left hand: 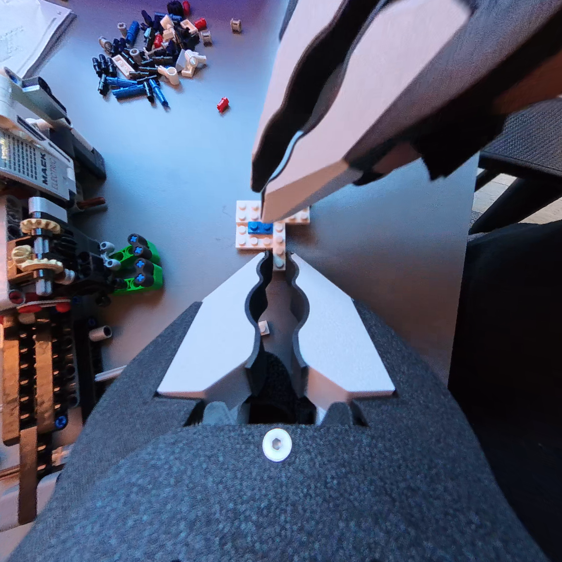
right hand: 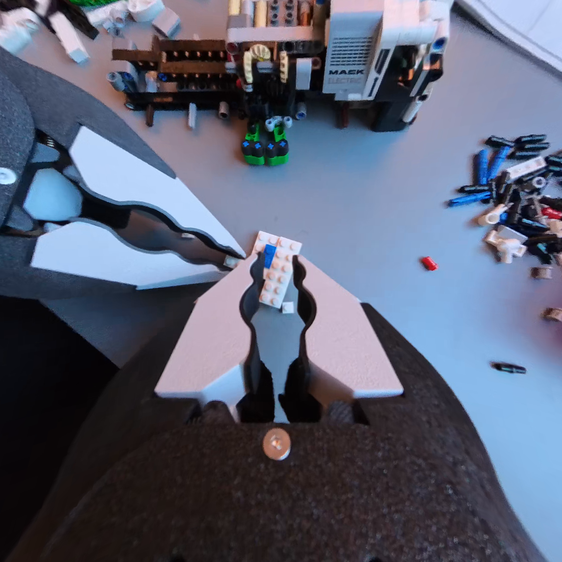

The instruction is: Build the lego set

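A small build of white plates [left hand: 246,240] with a blue plate [left hand: 260,227] on top lies flat on the grey table. My left gripper [left hand: 279,257] is shut on a narrow white plate [left hand: 279,246] that sticks out of the build's near edge. My right gripper [left hand: 261,203] comes down from the upper right, tips on the white plates just beside the blue plate. In the right wrist view the right gripper [right hand: 277,258] has a narrow gap, with the white plates [right hand: 282,273] and the blue plate [right hand: 269,255] showing between its fingers. The left gripper [right hand: 235,261] reaches in from the left.
A half-built truck model [left hand: 39,243] with green parts [left hand: 140,264] stands at the left. A pile of loose pins and connectors [left hand: 149,54] and a red piece [left hand: 223,105] lie farther off. A tiny white piece [left hand: 263,327] lies under my left fingers. The table edge [left hand: 471,243] is at the right. Both grippers' tips are close together, under 4 cm apart. It is some 9 centimeters from my right tips to the red piece [left hand: 223,105]. Seen from the right wrist view [right hand: 428,262] as well.
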A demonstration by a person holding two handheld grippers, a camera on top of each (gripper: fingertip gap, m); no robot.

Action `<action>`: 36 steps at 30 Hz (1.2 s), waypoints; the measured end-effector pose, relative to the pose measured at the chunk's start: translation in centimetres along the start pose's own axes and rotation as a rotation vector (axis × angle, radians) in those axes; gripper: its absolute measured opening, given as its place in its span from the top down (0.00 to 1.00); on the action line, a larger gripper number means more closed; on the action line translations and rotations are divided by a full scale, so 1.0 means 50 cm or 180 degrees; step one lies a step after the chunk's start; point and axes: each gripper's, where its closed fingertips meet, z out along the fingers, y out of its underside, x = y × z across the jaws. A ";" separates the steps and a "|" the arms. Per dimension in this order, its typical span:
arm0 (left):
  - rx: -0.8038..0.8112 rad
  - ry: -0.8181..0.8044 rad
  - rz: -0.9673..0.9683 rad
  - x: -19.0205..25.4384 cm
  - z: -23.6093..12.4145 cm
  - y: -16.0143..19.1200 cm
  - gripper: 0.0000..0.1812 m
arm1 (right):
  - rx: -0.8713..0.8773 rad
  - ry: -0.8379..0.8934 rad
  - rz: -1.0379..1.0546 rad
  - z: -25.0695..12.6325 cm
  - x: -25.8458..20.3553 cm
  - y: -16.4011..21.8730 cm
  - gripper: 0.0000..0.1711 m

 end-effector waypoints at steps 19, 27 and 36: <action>0.0268 -0.0264 0.0719 0.002 -0.070 -0.034 0.97 | 0.0022 -0.3501 0.1593 -0.038 -0.071 -0.044 0.89; 0.0203 -0.0295 0.0699 0.005 -0.074 -0.033 0.97 | 0.0064 -0.3630 0.1616 -0.037 -0.079 -0.043 0.96; 0.0202 -0.0314 0.0704 0.006 -0.078 -0.037 0.97 | 0.0030 -0.3657 0.1635 -0.039 -0.079 -0.040 0.85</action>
